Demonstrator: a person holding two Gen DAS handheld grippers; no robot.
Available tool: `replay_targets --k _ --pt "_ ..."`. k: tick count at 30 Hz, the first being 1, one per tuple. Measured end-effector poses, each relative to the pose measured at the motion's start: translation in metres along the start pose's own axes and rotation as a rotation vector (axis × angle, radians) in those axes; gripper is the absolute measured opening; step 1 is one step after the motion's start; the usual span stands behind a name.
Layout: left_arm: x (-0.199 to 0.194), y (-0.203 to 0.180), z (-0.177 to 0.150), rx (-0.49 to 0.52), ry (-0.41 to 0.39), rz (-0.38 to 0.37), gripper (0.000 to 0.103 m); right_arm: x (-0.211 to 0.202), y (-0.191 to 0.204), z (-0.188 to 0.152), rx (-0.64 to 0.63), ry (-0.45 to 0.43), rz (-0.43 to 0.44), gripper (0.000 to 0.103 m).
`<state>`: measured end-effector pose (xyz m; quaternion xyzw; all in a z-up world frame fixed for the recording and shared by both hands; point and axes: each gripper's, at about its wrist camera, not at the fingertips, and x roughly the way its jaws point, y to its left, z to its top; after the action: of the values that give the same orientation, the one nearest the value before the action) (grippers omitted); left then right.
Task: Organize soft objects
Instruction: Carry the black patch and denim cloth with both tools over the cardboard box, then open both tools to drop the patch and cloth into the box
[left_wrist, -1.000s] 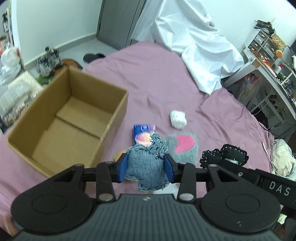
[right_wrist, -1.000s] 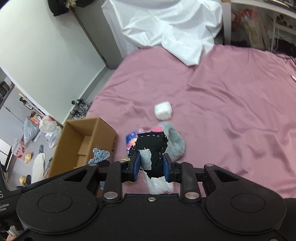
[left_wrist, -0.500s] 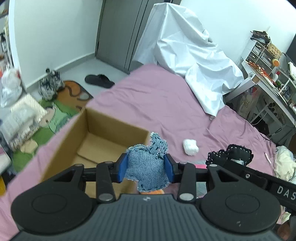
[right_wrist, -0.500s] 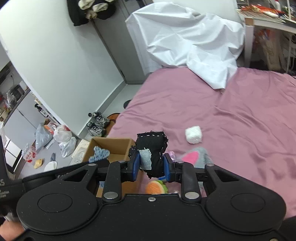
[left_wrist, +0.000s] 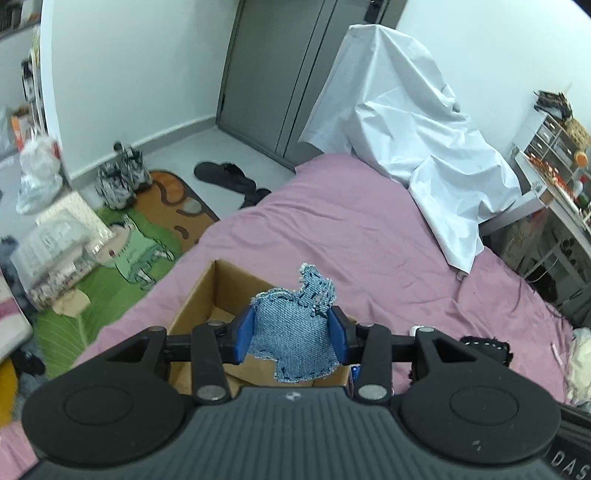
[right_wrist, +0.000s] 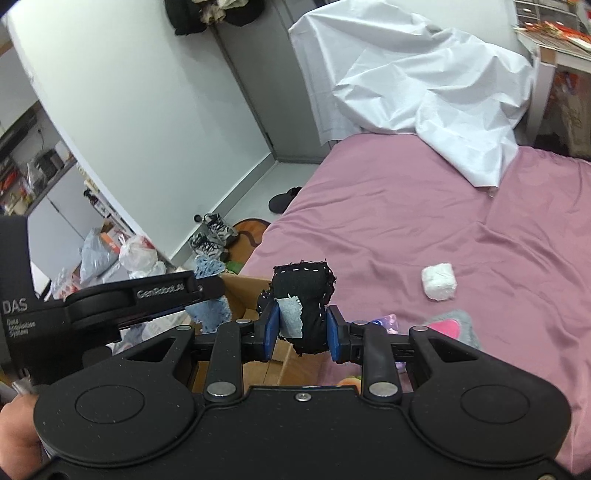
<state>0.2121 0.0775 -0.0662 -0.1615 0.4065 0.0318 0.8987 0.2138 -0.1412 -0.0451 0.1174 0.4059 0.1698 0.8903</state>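
Both tools raised since earlier, left gripper (left_wrist: 291, 334) clamping denim piece (left_wrist: 293, 332), right gripper (right_wrist: 300, 334) clamping black piece (right_wrist: 306, 295); cardboard box (left_wrist: 195, 306) now mostly hidden behind both.

View along the right gripper (right_wrist: 301, 334), whose blue pads are clamped on a black fabric piece (right_wrist: 304, 291) with white stitching and a grey patch, held above the near corner of an open cardboard box (right_wrist: 243, 291) on a mauve bedspread (right_wrist: 424, 229). At left, the left gripper (right_wrist: 210, 291) carries a denim piece (right_wrist: 208, 312) beside the box. On the bedspread to the right lie a white wad (right_wrist: 438, 282), a grey furry piece with a pink heart (right_wrist: 450, 326) and, far back, a crumpled white sheet (right_wrist: 424, 85).
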Motion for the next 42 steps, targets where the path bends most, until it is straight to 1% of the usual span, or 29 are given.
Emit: replay_targets --k 7,11,16,17,18,20,23,25,29,30,32,35,37,40,42 --pt "0.027 0.037 0.004 -0.036 0.046 0.026 0.042 0.032 0.016 -0.006 0.001 0.028 0.033 0.027" --pt "0.043 0.047 0.005 -0.056 0.083 -0.004 0.042 0.049 0.026 -0.009 -0.006 0.045 0.047 0.028" --pt "0.054 0.055 0.007 -0.063 0.089 -0.012 0.043 0.069 0.029 -0.01 -0.008 0.063 0.039 0.028" --pt "0.055 0.056 0.007 -0.066 0.09 -0.013 0.045 0.072 0.029 -0.01 -0.005 0.067 0.036 0.028" --pt "0.056 0.056 0.008 -0.06 0.09 -0.011 0.05 0.075 0.028 -0.01 0.0 0.07 0.032 0.028" --pt "0.057 0.056 0.01 -0.047 0.088 -0.01 0.056 0.081 0.026 -0.01 0.01 0.076 0.026 0.028" --pt "0.056 0.059 0.012 -0.063 0.082 -0.045 0.066 0.088 0.028 -0.01 0.014 0.086 0.026 0.028" --pt "0.054 0.06 0.013 -0.072 0.077 -0.056 0.068 0.09 0.03 -0.009 0.006 0.085 0.025 0.03" --pt "0.049 0.065 0.015 -0.101 0.062 -0.061 0.073 0.094 0.036 -0.008 -0.004 0.083 0.05 0.039" --pt "0.047 0.066 0.016 -0.11 0.058 -0.067 0.075 0.094 0.038 -0.008 -0.007 0.086 0.049 0.043" --pt "0.046 0.069 0.016 -0.13 0.054 -0.078 0.078 0.094 0.039 -0.006 -0.006 0.094 0.042 0.047" --pt "0.046 0.071 0.016 -0.153 0.066 -0.077 0.079 0.084 0.038 -0.002 -0.013 0.073 0.039 0.054" --pt "0.045 0.068 0.016 -0.145 0.071 -0.072 0.08 0.075 0.036 0.0 -0.024 0.056 0.024 0.057" --pt "0.039 0.057 0.015 -0.111 0.07 -0.063 0.086 0.064 0.03 0.002 -0.026 0.042 0.005 0.061" --pt "0.032 0.05 0.011 -0.085 0.056 -0.047 0.089 0.054 0.024 0.001 -0.021 0.029 -0.002 0.066"
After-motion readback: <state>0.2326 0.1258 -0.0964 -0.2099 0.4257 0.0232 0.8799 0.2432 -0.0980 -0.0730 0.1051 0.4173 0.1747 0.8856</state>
